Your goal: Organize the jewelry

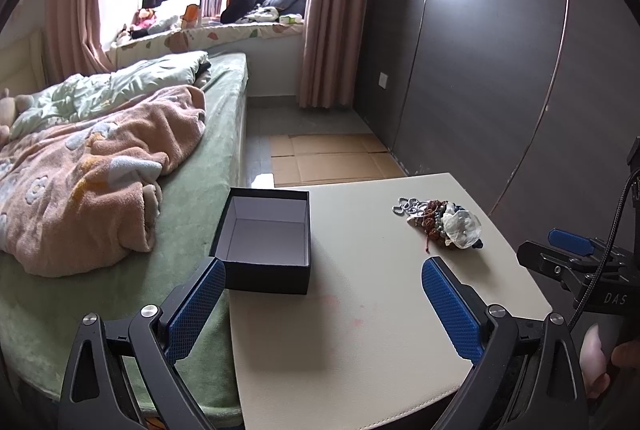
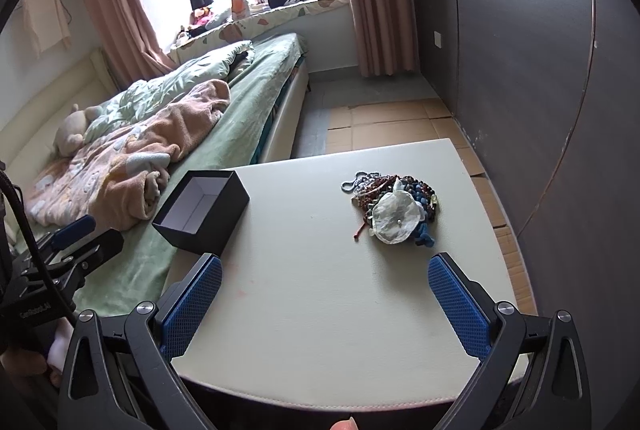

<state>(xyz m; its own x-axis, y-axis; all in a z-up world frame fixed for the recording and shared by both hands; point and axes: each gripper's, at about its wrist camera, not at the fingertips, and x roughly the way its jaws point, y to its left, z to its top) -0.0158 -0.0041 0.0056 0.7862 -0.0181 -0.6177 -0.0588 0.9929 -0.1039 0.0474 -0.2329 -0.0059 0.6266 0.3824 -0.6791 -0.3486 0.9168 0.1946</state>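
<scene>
A pile of jewelry [image 1: 440, 222], beaded bracelets, chains and a pale flower-shaped piece, lies on the cream table [image 1: 360, 310] at the far right. It also shows in the right wrist view [image 2: 394, 209]. An open, empty black box [image 1: 266, 242] with a white inside stands at the table's left edge, by the bed; it shows in the right wrist view too [image 2: 202, 216]. My left gripper [image 1: 322, 284] is open and empty, just near of the box. My right gripper [image 2: 324, 280] is open and empty, short of the pile; it also appears in the left wrist view [image 1: 560, 250].
A bed [image 1: 120, 189] with a pink blanket and green sheet lies left of the table. A dark wardrobe wall [image 1: 500, 69] stands to the right. Flattened cardboard [image 1: 332, 161] covers the floor beyond the table [image 2: 320, 270].
</scene>
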